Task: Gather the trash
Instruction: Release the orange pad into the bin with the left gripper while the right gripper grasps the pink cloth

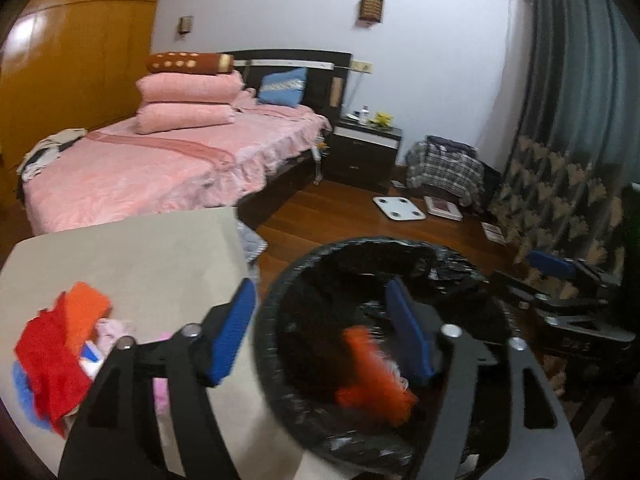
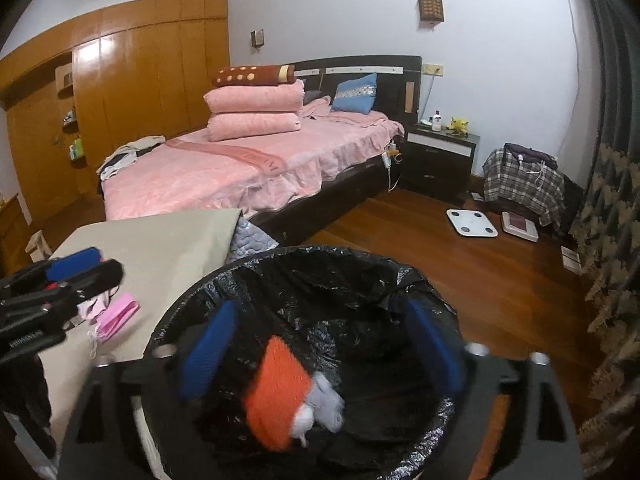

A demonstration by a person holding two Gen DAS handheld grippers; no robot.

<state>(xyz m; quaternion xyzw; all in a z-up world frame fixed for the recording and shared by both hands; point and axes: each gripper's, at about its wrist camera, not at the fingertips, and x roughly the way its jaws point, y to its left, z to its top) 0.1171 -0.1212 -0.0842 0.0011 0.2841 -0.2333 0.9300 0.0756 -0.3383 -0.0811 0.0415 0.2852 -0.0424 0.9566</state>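
Left wrist view showed the left gripper [image 1: 324,328] with its blue pads spread wide and nothing between them pressed; an orange scrap [image 1: 372,376], blurred, hung loose below the right pad inside the black-lined bin [image 1: 280,300]. Right wrist view showed the right gripper [image 2: 320,348] spread as wide over the same bin, an orange piece [image 2: 276,388] and some pale crumpled scraps [image 2: 324,404] loose between the pads at six o'clock, gripped by neither. What remained to collect was the heap of red, orange and pink scraps [image 1: 60,352] on the beige table [image 1: 140,248], at nine o'clock from the left fingers, so the left hand was judged the nearer; the heap's long axis ran roughly toward twelve. Its near edge was hidden behind the gripper body, and motion blur left it unclear whether the orange pieces had landed.
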